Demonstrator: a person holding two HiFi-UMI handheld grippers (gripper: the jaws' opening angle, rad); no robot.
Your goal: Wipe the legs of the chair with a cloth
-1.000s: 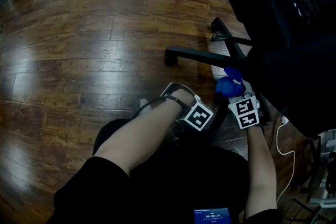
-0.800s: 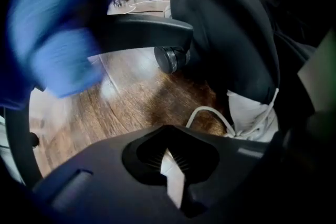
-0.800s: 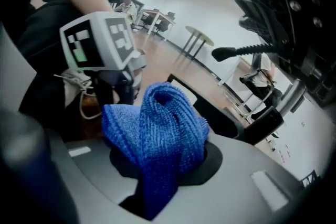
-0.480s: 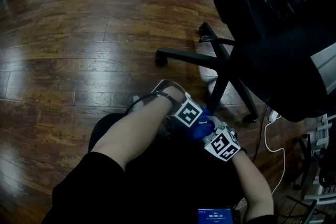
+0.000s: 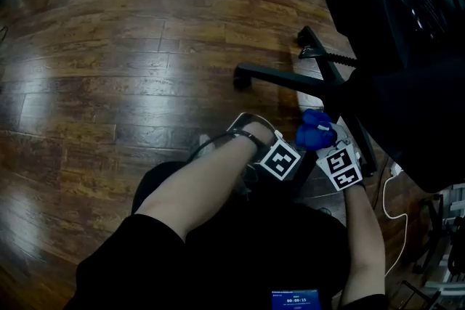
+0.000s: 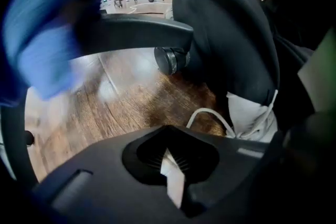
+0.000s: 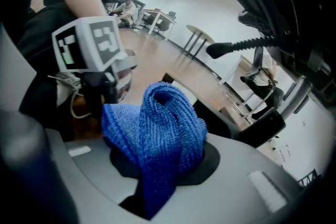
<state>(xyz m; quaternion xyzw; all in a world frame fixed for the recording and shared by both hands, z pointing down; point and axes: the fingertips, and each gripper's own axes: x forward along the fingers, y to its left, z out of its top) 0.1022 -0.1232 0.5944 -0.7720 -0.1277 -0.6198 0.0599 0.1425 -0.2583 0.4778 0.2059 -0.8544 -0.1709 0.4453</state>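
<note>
The left gripper [image 6: 173, 178] stays put, jaws shut and empty. At its two o'clock, the right gripper [image 7: 157, 186], clamped on the blue cloth [image 5: 314, 131], has pushed forward again, at the chair legs [image 5: 283, 76], hub at twelve o'clock.

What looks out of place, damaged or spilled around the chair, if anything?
Nothing looks spilled or damaged. One small thing: a white cable lies loose in a curve on the wooden floor, to the right of the chair's base, where it could get snagged. The blue cloth is bunched in the right gripper, as expected.
</note>
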